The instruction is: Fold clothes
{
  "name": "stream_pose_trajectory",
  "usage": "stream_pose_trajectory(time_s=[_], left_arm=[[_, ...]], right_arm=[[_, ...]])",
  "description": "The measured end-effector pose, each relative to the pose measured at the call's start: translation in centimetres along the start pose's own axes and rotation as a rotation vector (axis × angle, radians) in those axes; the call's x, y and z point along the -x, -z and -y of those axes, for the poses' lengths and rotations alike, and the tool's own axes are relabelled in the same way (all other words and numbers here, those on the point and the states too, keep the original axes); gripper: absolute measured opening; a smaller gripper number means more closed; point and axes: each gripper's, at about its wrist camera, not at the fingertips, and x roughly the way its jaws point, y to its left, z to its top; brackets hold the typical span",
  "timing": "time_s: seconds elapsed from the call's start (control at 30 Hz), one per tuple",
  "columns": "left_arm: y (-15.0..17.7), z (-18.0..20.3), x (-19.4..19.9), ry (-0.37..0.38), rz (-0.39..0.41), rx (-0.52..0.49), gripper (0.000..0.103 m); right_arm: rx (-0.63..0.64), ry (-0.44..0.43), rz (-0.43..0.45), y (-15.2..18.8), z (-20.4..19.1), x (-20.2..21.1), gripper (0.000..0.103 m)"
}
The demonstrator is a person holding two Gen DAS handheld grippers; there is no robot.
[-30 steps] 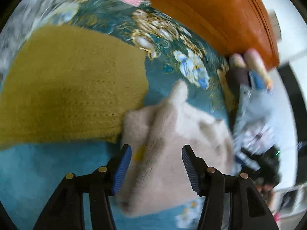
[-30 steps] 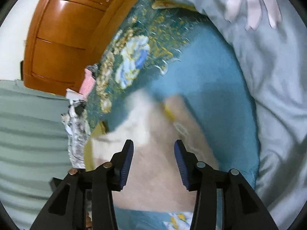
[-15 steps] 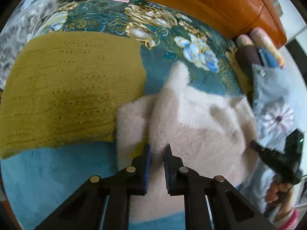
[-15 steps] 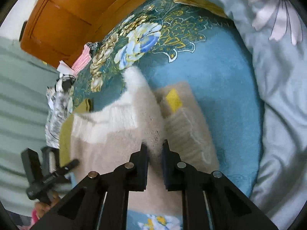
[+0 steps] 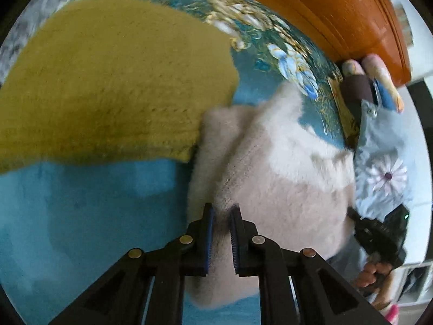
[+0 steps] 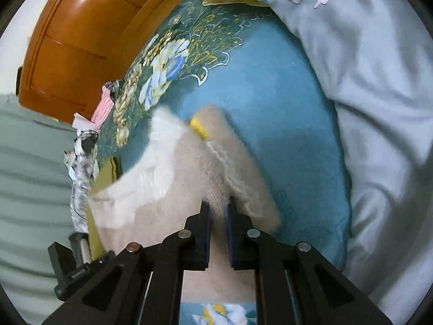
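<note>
A fluffy cream sweater (image 5: 276,173) lies bunched on a teal floral blanket (image 5: 81,216). My left gripper (image 5: 222,214) is shut on a fold of the sweater at its near edge. In the right wrist view the same sweater (image 6: 173,187) shows a yellow tag (image 6: 199,128), and my right gripper (image 6: 217,211) is shut on another fold of it. A mustard knit sweater (image 5: 108,81) lies flat to the left, touching the cream one. The right gripper and hand show at the far right of the left wrist view (image 5: 379,233).
An orange wooden headboard (image 5: 338,13) runs along the far side. A pale blue duvet with a daisy print (image 6: 365,81) lies on the right. A pink knit item (image 6: 104,107) and a grey patterned garment (image 6: 81,168) lie near the headboard.
Both grippers went from open to shut on folds of the cream sweater. Since half a second ago both have lifted and pulled the fabric, which is now blurred with motion.
</note>
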Motion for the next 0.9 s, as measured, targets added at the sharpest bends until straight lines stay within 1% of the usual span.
stream_pose_trajectory(time_s=[0.07, 0.2, 0.27, 0.3, 0.33, 0.37, 0.4, 0.43, 0.47, 0.5, 0.53, 0.63, 0.73, 0.9], left_arm=[[0.0, 0.5, 0.3, -0.003, 0.011, -0.031, 0.013], [0.2, 0.7, 0.6, -0.004, 0.023, -0.077, 0.015], [0.4, 0.9, 0.8, -0.016, 0.03, -0.111, 0.016], [0.5, 1.2, 0.9, -0.025, 0.033, -0.128, 0.019], [0.7, 1.3, 1.0, -0.035, 0.033, -0.142, 0.026], [0.8, 1.4, 1.1, -0.042, 0.031, -0.148, 0.031], [0.9, 1.3, 1.1, -0.05, 0.025, -0.143, 0.042], [1.1, 1.2, 1.1, -0.052, 0.022, -0.137, 0.048], [1.3, 1.1, 1.2, -0.051, 0.022, -0.132, 0.05], [1.6, 1.0, 1.2, -0.05, 0.017, -0.136, 0.057], [1.9, 0.9, 1.2, -0.049, 0.01, -0.145, 0.061], [2.2, 0.7, 0.3, -0.065, -0.009, -0.151, 0.062], [2.1, 0.3, -1.0, -0.037, -0.043, -0.107, 0.065], [1.5, -0.3, -2.7, 0.04, -0.057, -0.047, 0.068]], right_arm=[[0.04, 0.01, 0.0, 0.1, -0.7, 0.5, 0.011], [0.084, 0.016, 0.029, 0.0, -1.5, 1.5, 0.017], [0.085, 0.032, 0.041, 0.0, -1.5, 1.7, 0.029], [0.083, 0.042, 0.042, 0.0, -1.3, 1.7, 0.039], [0.082, 0.049, 0.042, 0.0, -1.1, 1.8, 0.043], [0.083, 0.052, 0.04, 0.0, -1.0, 1.8, 0.043], [0.088, 0.054, 0.034, 0.1, -0.9, 1.8, 0.044], [0.095, 0.056, 0.026, 0.2, -0.9, 1.6, 0.047], [0.102, 0.058, 0.017, 0.3, -0.9, 1.5, 0.047], [0.114, 0.057, 0.011, 0.4, -0.9, 1.4, 0.049], [0.129, 0.052, 0.006, 0.5, -1.0, 1.3, 0.053], [0.146, 0.041, -0.038, 0.7, -0.8, 0.7, 0.065], [0.127, 0.054, -0.093, 0.9, -0.2, -0.3, 0.068], [0.105, 0.038, -0.126, 0.8, 0.5, -1.2, 0.071]])
